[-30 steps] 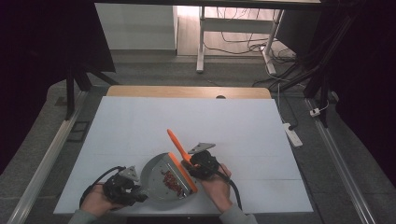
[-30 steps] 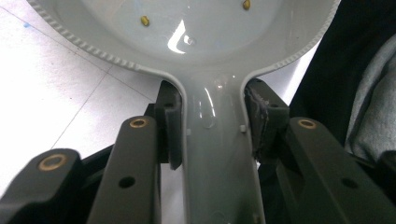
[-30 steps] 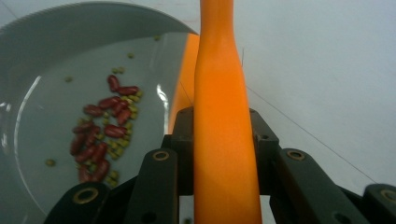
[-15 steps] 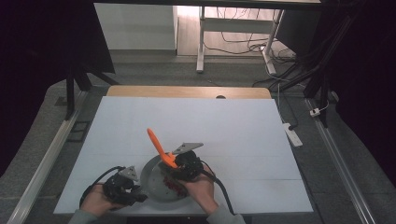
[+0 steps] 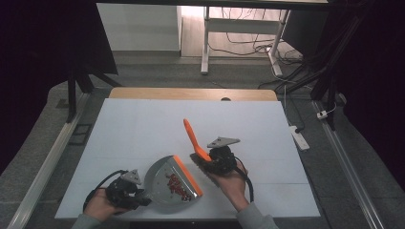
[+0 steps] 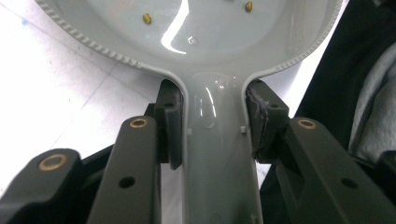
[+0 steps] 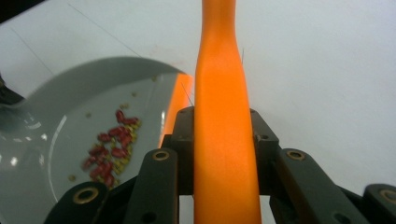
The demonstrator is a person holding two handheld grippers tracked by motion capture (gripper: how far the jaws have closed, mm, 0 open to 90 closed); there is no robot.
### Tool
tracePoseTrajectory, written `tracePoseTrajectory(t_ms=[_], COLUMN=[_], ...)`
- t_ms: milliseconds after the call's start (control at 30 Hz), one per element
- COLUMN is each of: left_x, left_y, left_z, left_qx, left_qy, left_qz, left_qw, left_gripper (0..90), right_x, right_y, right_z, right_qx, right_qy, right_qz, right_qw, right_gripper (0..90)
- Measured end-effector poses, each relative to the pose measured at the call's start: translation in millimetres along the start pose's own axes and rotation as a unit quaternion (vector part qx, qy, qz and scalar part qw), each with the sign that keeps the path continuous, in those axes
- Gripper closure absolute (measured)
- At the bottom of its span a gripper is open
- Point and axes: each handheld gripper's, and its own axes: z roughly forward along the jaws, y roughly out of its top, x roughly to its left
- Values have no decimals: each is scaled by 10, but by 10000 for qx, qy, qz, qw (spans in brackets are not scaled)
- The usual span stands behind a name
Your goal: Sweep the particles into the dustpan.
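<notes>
- The grey dustpan (image 5: 167, 183) lies flat on the white table (image 5: 143, 129), near the table's front edge, just left of the middle in the high view.
- Its orange front lip (image 5: 187, 175) faces right, toward the brush.
- A small heap of red beans (image 5: 175, 183) mixed with a few smaller yellowish grains lies inside the pan; the right gripper view shows the same heap (image 7: 109, 149) on the pan's grey floor.
- The left gripper (image 5: 128, 194) is at the pan's left end, and its fingers (image 6: 170, 123) are clamped on either side of the pan's narrow grey handle (image 6: 217, 154).
- The orange hand brush (image 5: 195, 140) sits just right of the pan's lip, its handle slanting up and away toward the table's far side, its dark bristles (image 5: 199, 161) low by the table.
- The right gripper (image 5: 217, 160) grips that handle; in its own view the fingers (image 7: 184, 140) press on both sides of the orange shaft (image 7: 224, 140).
- The person's hands (image 5: 229, 183) come in from the near edge of the table.
</notes>
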Motion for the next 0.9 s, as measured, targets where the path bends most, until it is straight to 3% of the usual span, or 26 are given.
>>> tracePoseTrajectory(t_ms=[333, 533, 733, 900], left_x=[-36, -61, -60, -61], left_y=[-31, -34, -37, -34], left_z=[44, 22, -11, -13], left_qx=[-288, -421, -683, -724], left_qy=[187, 319, 345, 371], left_qz=[-41, -90, -268, -321], left_qw=[9994, 9986, 9967, 9962], left_gripper=[618, 617, 618, 618], right_x=[-208, -294, -382, -397], right_y=[-189, -258, -312, -341], right_z=[-221, -366, -460, -515], right_qx=[-165, -286, -338, -355], right_qy=[-36, 136, 226, 324], right_qz=[-96, -321, -438, -616], right_qw=[9998, 9990, 9982, 9969], right_gripper=[709, 709, 708, 708])
